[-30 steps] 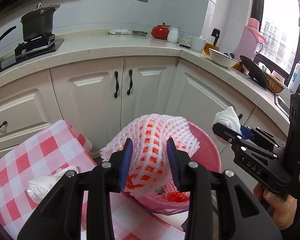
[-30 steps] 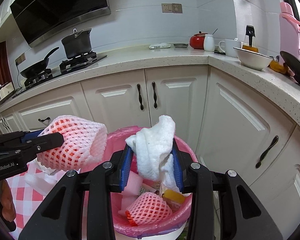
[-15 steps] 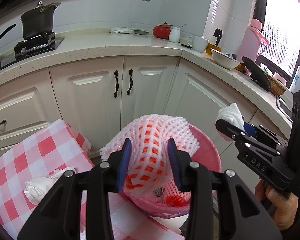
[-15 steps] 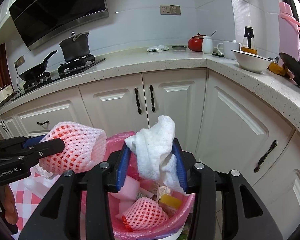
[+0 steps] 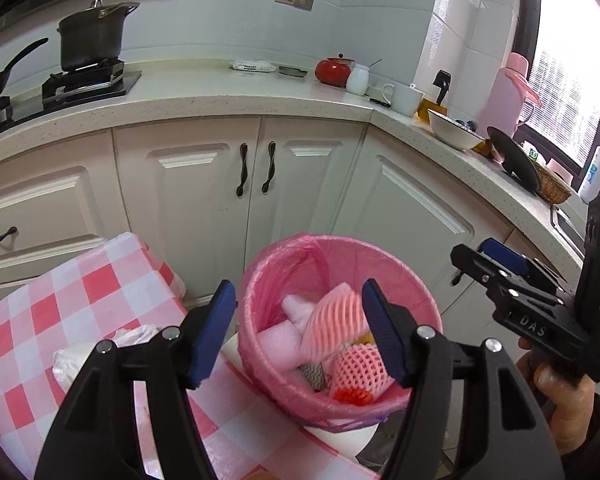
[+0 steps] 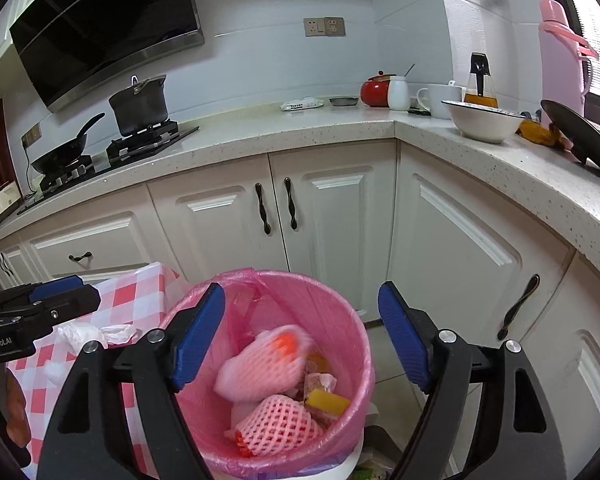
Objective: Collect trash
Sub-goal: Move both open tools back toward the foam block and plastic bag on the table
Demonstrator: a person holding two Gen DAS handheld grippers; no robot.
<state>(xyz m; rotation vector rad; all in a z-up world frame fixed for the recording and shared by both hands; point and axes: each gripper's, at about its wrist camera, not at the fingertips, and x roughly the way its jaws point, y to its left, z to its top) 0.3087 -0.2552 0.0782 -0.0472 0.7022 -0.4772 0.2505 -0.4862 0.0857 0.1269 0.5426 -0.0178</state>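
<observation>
A bin with a pink bag (image 5: pixel 268 280) (image 6: pixel 352 320) stands by the table corner. Both grippers hang above it, open and empty. My left gripper (image 5: pixel 300 336) is over its left side; it also shows at the left of the right wrist view (image 6: pixel 40 304). My right gripper (image 6: pixel 300 340) is over the bin; it also shows at the right of the left wrist view (image 5: pixel 488 264). A pink foam net (image 5: pixel 332 320) (image 6: pixel 260 360), blurred, is in the bin, on top of a white tissue (image 5: pixel 296 312), another foam net (image 5: pixel 356 364) (image 6: pixel 276 424) and other trash.
A red-and-white checked table (image 5: pixel 100 280) (image 6: pixel 140 296) is at the left, with a crumpled white bag (image 5: pixel 84 356) (image 6: pixel 88 332) on it. White cabinets (image 5: pixel 204 192) and a counter with pots, bowls and a pink flask (image 5: pixel 508 92) stand behind.
Both grippers have opened. The foam net has left my left gripper and the white tissue my right gripper; both now lie in the bin.
</observation>
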